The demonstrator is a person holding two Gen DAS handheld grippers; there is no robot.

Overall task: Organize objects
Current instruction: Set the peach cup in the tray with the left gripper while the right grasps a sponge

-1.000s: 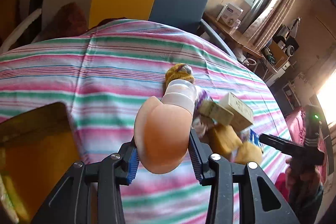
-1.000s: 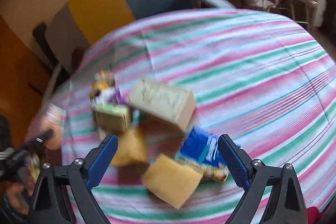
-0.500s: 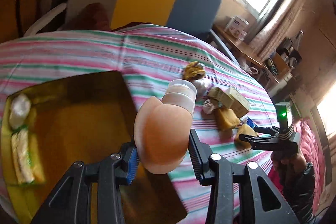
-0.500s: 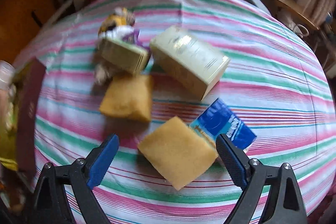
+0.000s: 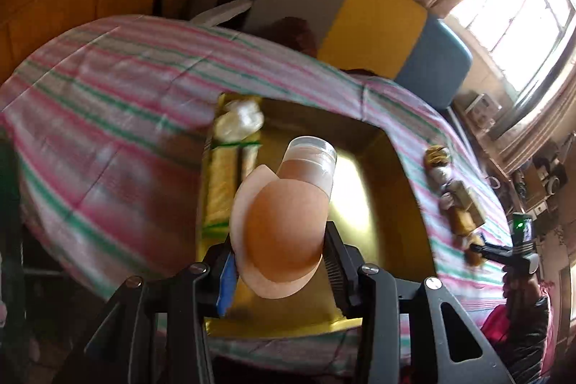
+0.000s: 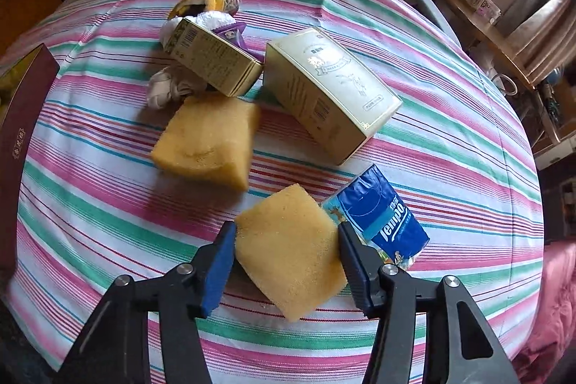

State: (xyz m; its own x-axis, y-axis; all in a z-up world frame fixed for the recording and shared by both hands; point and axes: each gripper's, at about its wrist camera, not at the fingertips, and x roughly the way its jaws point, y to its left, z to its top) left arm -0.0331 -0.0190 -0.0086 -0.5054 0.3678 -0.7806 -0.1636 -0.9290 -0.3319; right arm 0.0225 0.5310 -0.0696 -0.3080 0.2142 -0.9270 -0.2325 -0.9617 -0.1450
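My left gripper (image 5: 279, 261) is shut on a peach-coloured tube with a clear cap (image 5: 284, 222) and holds it above a gold-lined open box (image 5: 406, 204). The box holds a pale wrapped pack (image 5: 219, 189) and a crumpled clear bag (image 5: 239, 121) along its left side. My right gripper (image 6: 286, 252) has its jaws around a yellow sponge (image 6: 291, 251) on the striped cloth, touching both sides. A second yellow sponge (image 6: 208, 139), a blue tissue pack (image 6: 381, 215), a cream box (image 6: 327, 92) and a smaller gold box (image 6: 216, 56) lie nearby.
A yellow-and-grey soft toy (image 6: 208, 2) and white cloth (image 6: 169, 89) lie behind the gold box. The dark red outer wall of the open box (image 6: 21, 128) stands at the left. A chair (image 5: 360, 13) stands behind the table (image 5: 108, 103).
My left gripper has swung left with the tube, from over the cloth to over the open box. My right gripper has come down and narrowed its jaws around the near yellow sponge.
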